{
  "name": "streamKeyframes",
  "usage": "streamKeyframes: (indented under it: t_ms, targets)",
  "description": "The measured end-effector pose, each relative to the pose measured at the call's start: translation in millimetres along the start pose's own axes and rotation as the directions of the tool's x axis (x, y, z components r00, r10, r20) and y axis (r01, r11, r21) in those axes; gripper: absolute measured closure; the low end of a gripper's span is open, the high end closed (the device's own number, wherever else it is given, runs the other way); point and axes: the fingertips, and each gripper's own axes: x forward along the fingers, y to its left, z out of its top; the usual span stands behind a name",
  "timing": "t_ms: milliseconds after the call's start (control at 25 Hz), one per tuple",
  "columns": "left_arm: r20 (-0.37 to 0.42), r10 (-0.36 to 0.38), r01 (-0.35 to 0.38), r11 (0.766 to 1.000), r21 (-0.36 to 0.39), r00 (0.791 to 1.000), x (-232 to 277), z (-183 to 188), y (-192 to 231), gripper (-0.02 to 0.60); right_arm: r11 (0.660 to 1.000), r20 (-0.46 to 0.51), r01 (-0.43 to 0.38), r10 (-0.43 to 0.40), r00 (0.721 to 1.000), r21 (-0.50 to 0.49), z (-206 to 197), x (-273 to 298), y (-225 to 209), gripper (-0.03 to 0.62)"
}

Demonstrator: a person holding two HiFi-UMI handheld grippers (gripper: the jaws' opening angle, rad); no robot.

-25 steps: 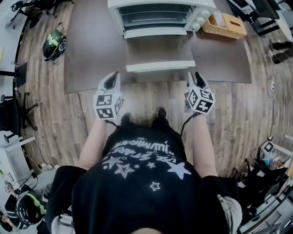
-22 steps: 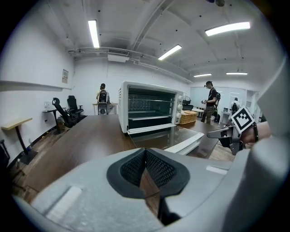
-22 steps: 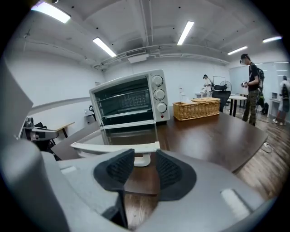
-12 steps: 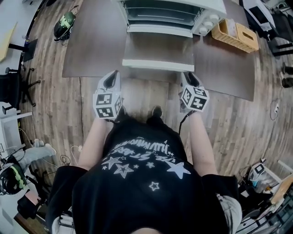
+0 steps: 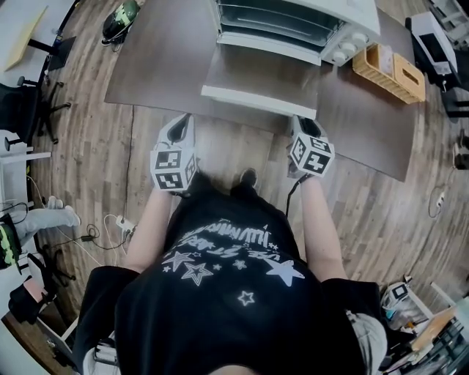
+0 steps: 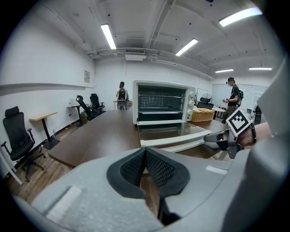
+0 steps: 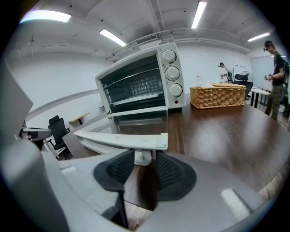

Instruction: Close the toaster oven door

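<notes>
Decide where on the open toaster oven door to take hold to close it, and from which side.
Grip the handle bar along the front edge of the door, near its right end, coming from the front. The door lies open and flat toward the person, the bar stands off it, and the right gripper sits nearest that end.

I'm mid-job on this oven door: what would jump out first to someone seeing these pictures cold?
The white toaster oven at the far side of the dark table, its door dropped flat toward the person. Next, the two marker-cubed grippers at the table's near edge: the right gripper, jaws slightly apart, just short of the right end of the door handle; the left gripper, jaws together, off the door's left corner.
</notes>
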Motion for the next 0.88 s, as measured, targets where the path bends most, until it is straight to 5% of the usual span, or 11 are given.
streamKeyframes:
  t_ms: [320, 880]
  targets:
    - [0.003, 0.016, -0.017, 0.999, 0.036, 1.000, -4.6, 1.6, -7.1, 0.571, 0.997, 0.014, 0.052, -0.051, 0.999, -0.056, 3.8, 0.7, -3.9, 0.479]
    - [0.021, 0.025, -0.025, 0.999, 0.029, 0.999, -3.3, 11.1, -7.5, 0.571, 0.999, -0.011, 0.027, -0.027, 1.000, -0.039, 9.6, -3.6, -0.6, 0.510]
